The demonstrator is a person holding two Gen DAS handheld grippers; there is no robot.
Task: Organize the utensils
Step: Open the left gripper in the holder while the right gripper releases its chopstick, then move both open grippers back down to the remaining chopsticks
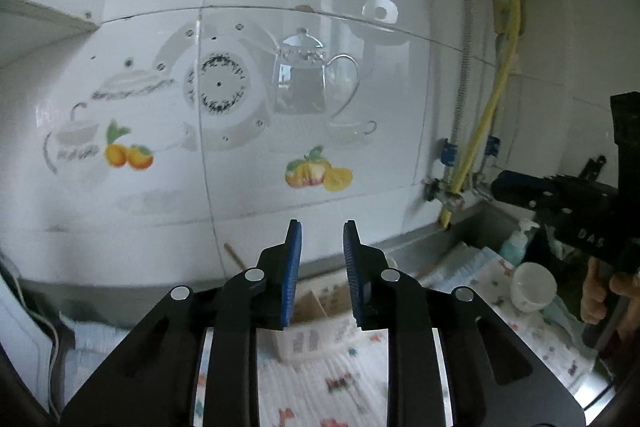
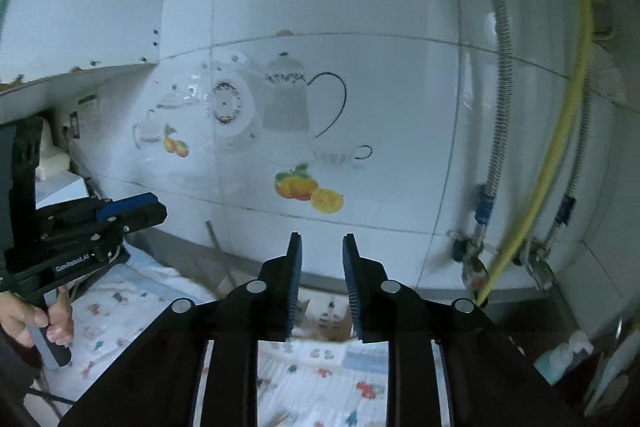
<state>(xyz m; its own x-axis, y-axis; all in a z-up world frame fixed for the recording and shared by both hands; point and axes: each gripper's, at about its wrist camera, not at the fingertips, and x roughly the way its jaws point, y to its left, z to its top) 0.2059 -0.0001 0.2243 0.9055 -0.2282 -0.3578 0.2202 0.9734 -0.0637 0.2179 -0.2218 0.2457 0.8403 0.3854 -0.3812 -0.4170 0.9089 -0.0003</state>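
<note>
**Both grippers raised before the tiled wall, nothing held**

I see the left gripper (image 1: 322, 241) with its blue-padded fingers (image 1: 291, 267) set a narrow gap apart, gripping nothing. The right gripper (image 2: 322, 253) stands the same way, also gripping nothing. The body of one gripper reads "GenRobot.AI", the other "DAS". Both face the tiled wall (image 1: 248, 27) printed with a teapot and fruit. Below the wall, on the cloth-covered surface (image 1: 320, 379), a wooden utensil handle (image 1: 233, 255) leans at the wall's foot; a white cup (image 1: 534, 287) sits right of it, near a soap bottle (image 1: 516, 241).
</note>
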